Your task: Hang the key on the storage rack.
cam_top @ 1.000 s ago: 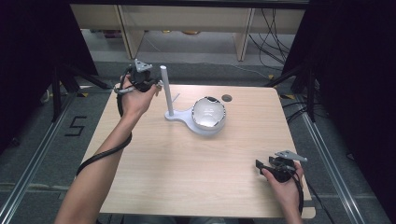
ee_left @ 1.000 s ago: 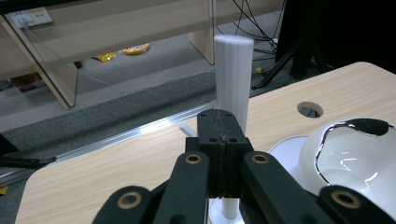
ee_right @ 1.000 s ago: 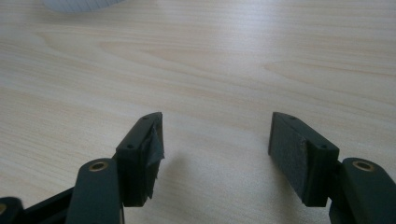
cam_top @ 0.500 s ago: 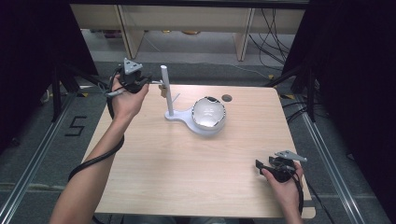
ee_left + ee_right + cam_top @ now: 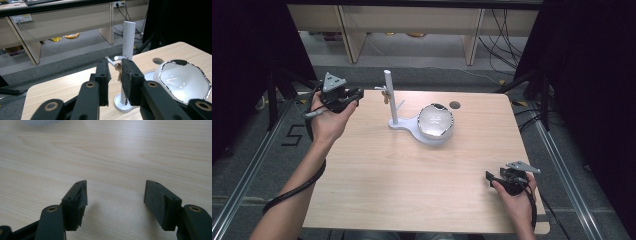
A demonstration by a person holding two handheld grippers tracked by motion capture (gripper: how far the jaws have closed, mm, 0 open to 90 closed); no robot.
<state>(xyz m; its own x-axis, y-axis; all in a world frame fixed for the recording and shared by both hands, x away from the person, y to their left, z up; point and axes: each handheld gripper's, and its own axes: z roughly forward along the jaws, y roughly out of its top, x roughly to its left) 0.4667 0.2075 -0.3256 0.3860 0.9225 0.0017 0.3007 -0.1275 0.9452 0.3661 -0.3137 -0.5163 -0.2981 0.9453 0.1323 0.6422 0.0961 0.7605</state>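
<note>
L gripper [image 5: 358, 93] at tabletop's far-left corner, jaws just been opening, nothing gripped; key [image 5: 118, 70] hanging on stand [image 5: 390, 97] peg just beyond the tips. R gripper [image 5: 490, 176] open, near-right corner.

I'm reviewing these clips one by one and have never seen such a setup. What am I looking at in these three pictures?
There is no robot here: a person holds a hand tool with a two-jaw claw in each hand. The high view looks down on the table from above the person. The other two views come from cameras riding on each claw, looking along its black jaws. On the table is a white stand with a post and pegs. What looks like a brass key hangs from one peg, and a glossy white bowl sits at the stand's foot. The left claw points at the key; its jaws have just been opening, with nothing between them. The right claw rests near the front right, open and empty.
</note>
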